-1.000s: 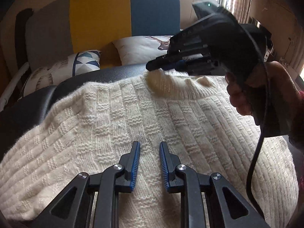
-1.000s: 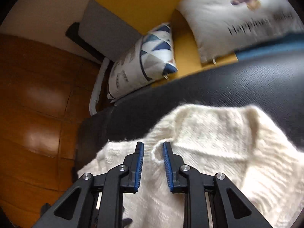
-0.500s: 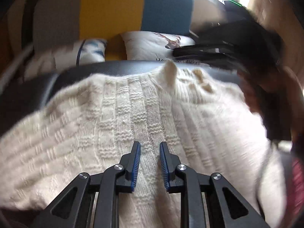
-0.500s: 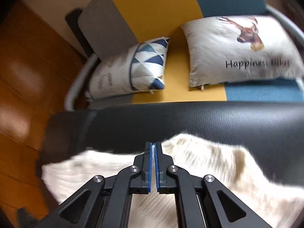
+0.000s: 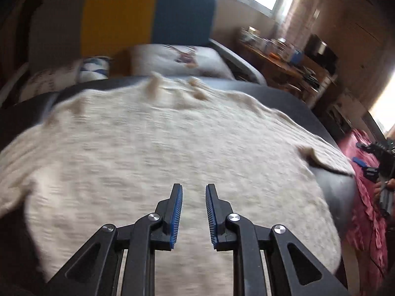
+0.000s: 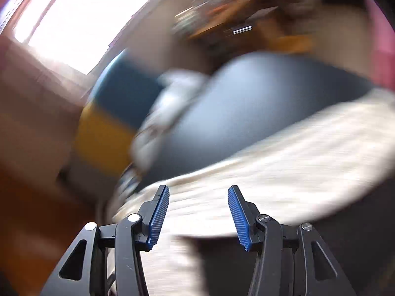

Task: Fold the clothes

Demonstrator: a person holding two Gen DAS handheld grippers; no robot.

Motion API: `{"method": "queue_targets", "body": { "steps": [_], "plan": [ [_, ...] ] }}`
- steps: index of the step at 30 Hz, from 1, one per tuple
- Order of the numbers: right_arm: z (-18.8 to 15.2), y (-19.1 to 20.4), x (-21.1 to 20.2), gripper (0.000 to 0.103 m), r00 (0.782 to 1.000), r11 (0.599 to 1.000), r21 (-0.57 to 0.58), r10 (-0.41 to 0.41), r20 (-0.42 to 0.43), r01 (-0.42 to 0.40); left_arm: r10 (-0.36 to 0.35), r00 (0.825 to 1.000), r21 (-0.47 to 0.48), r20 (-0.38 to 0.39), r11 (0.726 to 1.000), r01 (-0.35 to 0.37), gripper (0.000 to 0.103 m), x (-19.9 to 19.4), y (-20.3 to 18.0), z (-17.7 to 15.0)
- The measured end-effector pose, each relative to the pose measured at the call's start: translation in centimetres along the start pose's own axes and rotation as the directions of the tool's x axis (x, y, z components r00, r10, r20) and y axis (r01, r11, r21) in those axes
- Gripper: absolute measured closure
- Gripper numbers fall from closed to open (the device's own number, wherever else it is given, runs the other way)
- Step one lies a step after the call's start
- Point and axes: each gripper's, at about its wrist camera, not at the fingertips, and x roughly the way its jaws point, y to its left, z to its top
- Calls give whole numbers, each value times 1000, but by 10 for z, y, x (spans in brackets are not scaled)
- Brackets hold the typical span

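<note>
Left tool (image 5: 193, 192) hangs over the near part of the sweater (image 5: 160, 148), jaws a little apart, nothing between them. The cream knit sweater lies spread flat on the dark padded counter (image 5: 291, 98) — collar at the far edge, one corner turned up on the right. Right tool (image 6: 198, 194) spread wide, empty, over the sweater's edge (image 6: 284, 172); this view is heavily blurred. Beyond the counter: two pillows (image 5: 172, 58) on a sofa (image 5: 148, 14) with grey, yellow and blue panels — bright window behind.
</note>
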Motion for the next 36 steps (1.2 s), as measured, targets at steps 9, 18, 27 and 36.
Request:
{"method": "queue_targets", "body": {
  "steps": [9, 18, 27, 36],
  "plan": [
    [3, -146, -49, 51, 980, 939, 336, -126, 155, 68, -53, 985, 138, -164, 988, 76, 83, 61, -105, 3],
    [27, -131, -15, 84, 963, 965, 233, -171, 208, 121, -78, 969, 90, -233, 991, 102, 83, 73, -107, 8],
    [22, -58, 9, 95, 987, 972, -201, -97, 130, 122, -425, 859, -122, -284, 905, 407, 79, 82, -145, 53],
    [-41, -14, 48, 95, 980, 817, -551, -200, 2, 168, -634, 680, -321, -368, 773, 547, 60, 160, -227, 98]
  ]
}}
